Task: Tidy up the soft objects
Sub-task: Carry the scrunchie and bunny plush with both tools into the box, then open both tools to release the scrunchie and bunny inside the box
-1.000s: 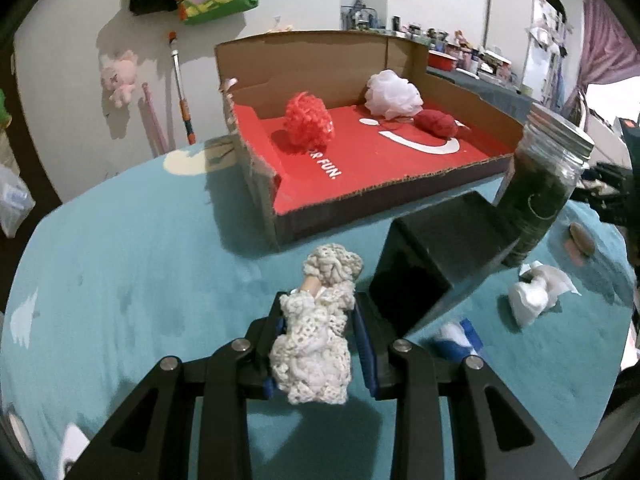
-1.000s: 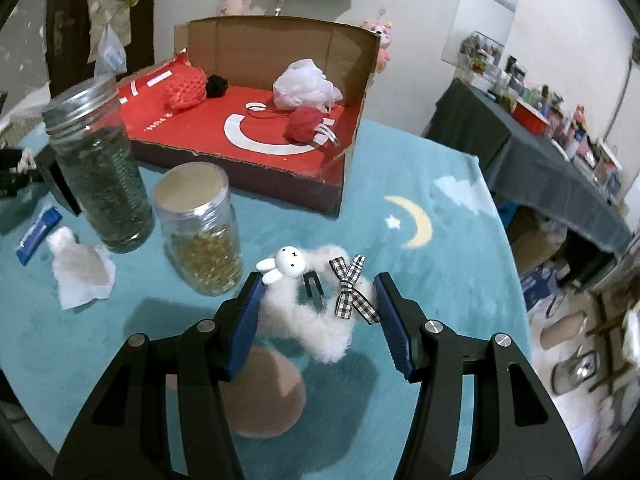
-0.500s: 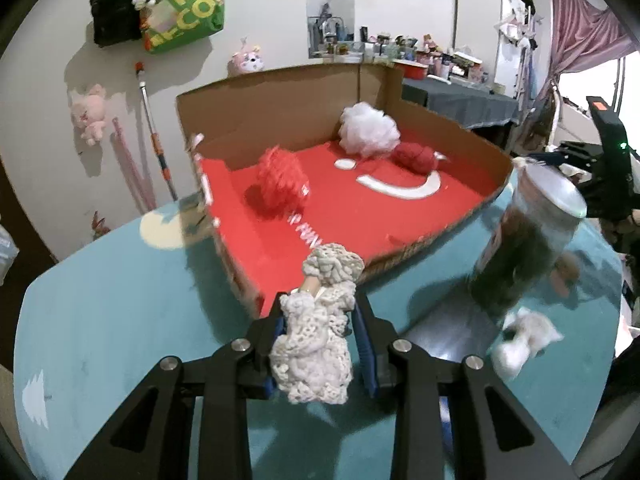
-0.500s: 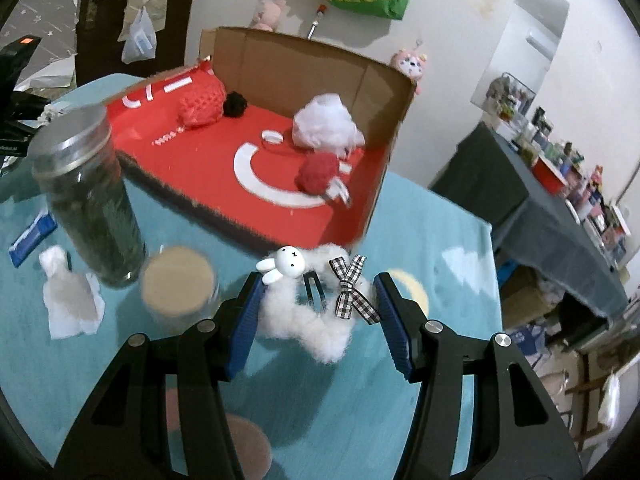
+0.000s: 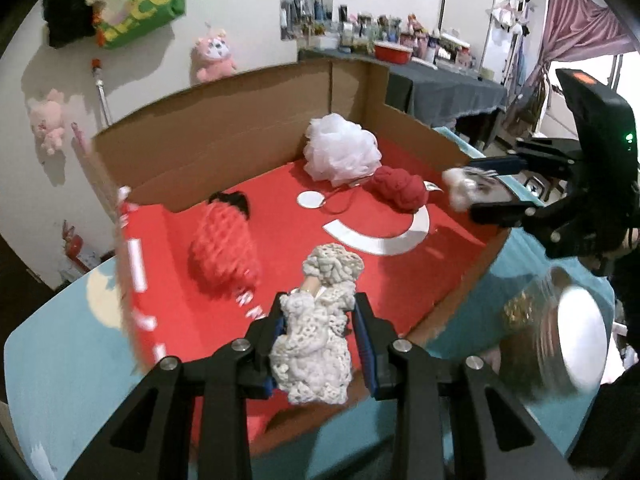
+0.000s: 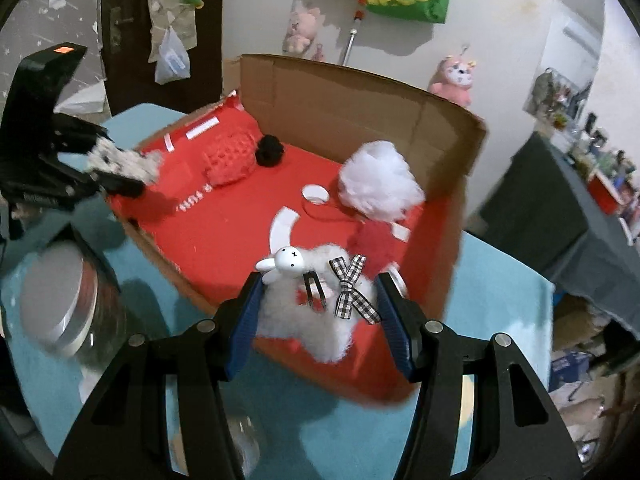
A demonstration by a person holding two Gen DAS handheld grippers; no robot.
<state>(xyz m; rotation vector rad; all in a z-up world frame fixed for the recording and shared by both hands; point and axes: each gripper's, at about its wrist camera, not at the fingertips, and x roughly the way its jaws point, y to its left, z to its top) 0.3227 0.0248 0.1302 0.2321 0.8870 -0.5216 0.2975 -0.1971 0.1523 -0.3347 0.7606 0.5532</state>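
My left gripper [image 5: 320,312] is shut on a cream crocheted piece [image 5: 316,340] and hangs over the near edge of the red-lined cardboard box [image 5: 240,144]. My right gripper [image 6: 320,288] is shut on a white fluffy toy [image 6: 304,316] with a small rabbit head and a checked bow, above the box's [image 6: 340,96] near corner. Inside the box lie a red knitted piece [image 5: 224,252], a small black pompom [image 6: 269,150], a white mesh puff [image 5: 340,152] and a dark red yarn ball [image 5: 400,188]. Each gripper shows in the other's view, the left gripper [image 6: 124,168] and the right gripper [image 5: 468,192].
The box stands on a teal tablecloth [image 5: 60,340]. Two lidded glass jars stand close to the box's front edge, one blurred jar [image 5: 560,336] at the right of the left wrist view, another jar [image 6: 60,300] at the left of the right wrist view. Plush toys hang on the wall behind.
Both grippers rose and moved toward the box with their soft things still held. They went from over the tablecloth and jars to over the box's edge.
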